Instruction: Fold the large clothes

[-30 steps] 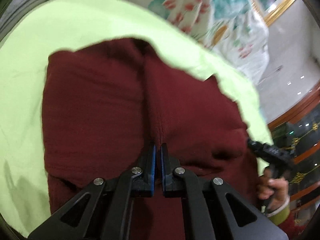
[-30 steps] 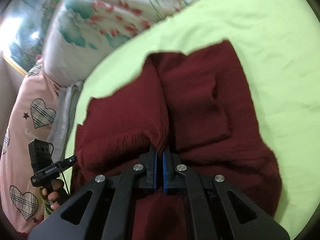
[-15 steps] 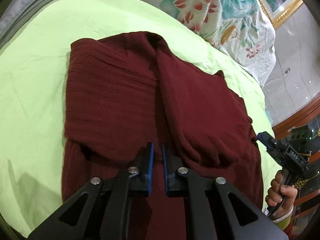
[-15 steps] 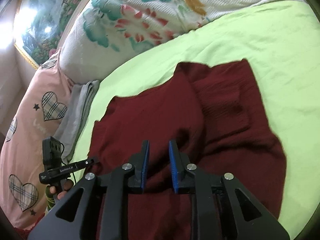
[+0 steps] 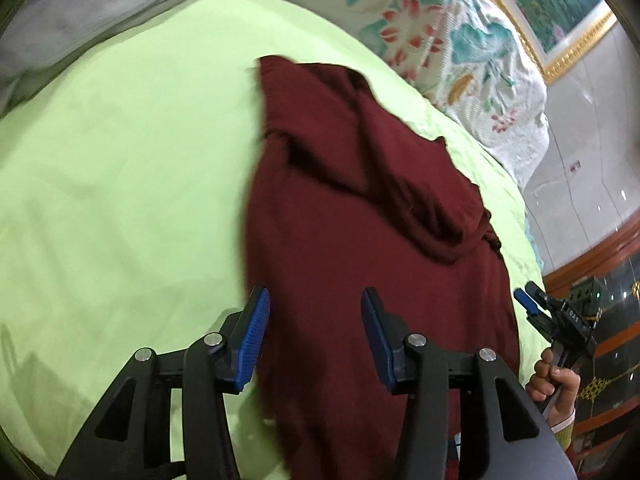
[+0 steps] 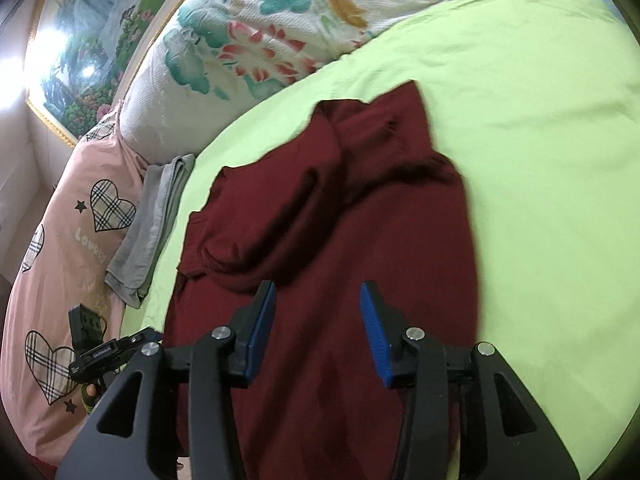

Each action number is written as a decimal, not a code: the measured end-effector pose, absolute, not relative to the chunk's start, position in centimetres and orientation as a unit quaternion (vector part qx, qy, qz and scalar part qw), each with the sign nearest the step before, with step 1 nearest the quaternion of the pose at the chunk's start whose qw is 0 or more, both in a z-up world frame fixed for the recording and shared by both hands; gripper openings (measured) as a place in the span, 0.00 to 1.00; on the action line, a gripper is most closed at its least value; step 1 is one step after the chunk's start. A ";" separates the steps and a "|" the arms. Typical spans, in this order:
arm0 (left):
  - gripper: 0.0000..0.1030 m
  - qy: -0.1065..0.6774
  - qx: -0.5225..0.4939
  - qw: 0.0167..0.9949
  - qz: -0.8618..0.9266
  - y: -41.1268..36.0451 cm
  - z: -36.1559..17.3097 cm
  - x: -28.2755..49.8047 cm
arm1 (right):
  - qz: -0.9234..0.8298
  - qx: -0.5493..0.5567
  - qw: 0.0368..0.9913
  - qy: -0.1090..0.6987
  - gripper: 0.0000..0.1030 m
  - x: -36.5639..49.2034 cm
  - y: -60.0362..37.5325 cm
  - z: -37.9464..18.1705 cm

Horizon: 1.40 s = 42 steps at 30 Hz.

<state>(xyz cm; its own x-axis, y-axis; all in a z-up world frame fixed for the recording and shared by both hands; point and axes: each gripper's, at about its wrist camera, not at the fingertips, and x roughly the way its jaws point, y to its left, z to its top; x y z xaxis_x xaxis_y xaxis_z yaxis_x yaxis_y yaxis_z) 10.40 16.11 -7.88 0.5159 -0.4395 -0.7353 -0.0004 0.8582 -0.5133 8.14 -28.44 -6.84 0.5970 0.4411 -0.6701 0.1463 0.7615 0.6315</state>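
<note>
A dark red knit garment [image 5: 352,208] lies partly folded on a lime green bed sheet [image 5: 120,184]; it also shows in the right wrist view [image 6: 340,240], with both sides laid inward over its middle. My left gripper [image 5: 316,336] is open and empty, above the garment's near left edge. My right gripper [image 6: 318,328] is open and empty, above the garment's near part. The right gripper also shows at the right of the left wrist view [image 5: 560,320], and the left gripper at the lower left of the right wrist view [image 6: 104,352].
A floral pillow [image 6: 256,48] lies at the head of the bed. A folded grey cloth [image 6: 152,224] lies beside the garment, and a pink heart-print quilt [image 6: 52,264] lies beyond it. A gold-framed painting [image 5: 560,12] hangs behind the bed.
Both grippers let go of the garment's sleeve folds and opened wide, then pulled back toward the near end. The folds now lie on the garment.
</note>
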 end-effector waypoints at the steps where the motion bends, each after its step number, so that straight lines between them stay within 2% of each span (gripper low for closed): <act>1: 0.47 0.476 -0.239 0.837 -0.125 16.8 -8.2 9.4 | 0.081 0.336 0.829 0.440 0.44 7.2 -29.0 -7.0; 13: 0.48 0.504 -0.225 0.819 -0.158 16.0 -10.9 2.4 | 0.063 0.364 0.803 0.468 0.44 -0.6 -32.1 -9.1; 20: 0.48 0.523 -0.130 0.831 -0.138 12.9 -10.2 2.4 | 0.099 0.361 0.799 0.470 0.44 -2.0 -30.2 -8.9; 27: 0.46 0.529 -0.167 0.816 -0.163 14.5 -10.6 0.5 | 0.143 0.379 0.781 0.475 0.44 -2.9 -29.7 -9.5; 32: 0.45 0.532 -0.169 0.805 -0.199 12.4 -11.1 0.4 | 0.194 0.408 0.756 0.474 0.44 -3.7 -29.3 -10.4; 34: 0.40 0.532 -0.155 0.807 -0.205 11.3 -11.2 0.5 | 0.210 0.409 0.749 0.477 0.44 -3.9 -28.9 -10.7; 35: 0.23 0.530 -0.144 0.810 -0.206 10.9 -11.2 0.7 | 0.214 0.405 0.749 0.478 0.43 -3.9 -28.7 -10.7; 36: 0.12 0.531 -0.142 0.808 -0.210 10.8 -11.3 0.9 | 0.216 0.399 0.751 0.479 0.39 -3.9 -28.4 -10.7; 37: 0.11 0.533 -0.149 0.805 -0.214 10.9 -11.4 1.1 | 0.213 0.389 0.756 0.481 0.19 -3.9 -28.1 -10.7; 38: 0.10 0.531 -0.153 0.805 -0.215 11.1 -11.3 1.2 | 0.209 0.382 0.760 0.483 0.09 -3.9 -27.9 -10.7; 42: 0.10 0.503 -0.158 0.822 -0.217 12.4 -9.8 0.1 | 0.212 0.415 0.764 0.446 0.09 -4.5 -29.6 -10.2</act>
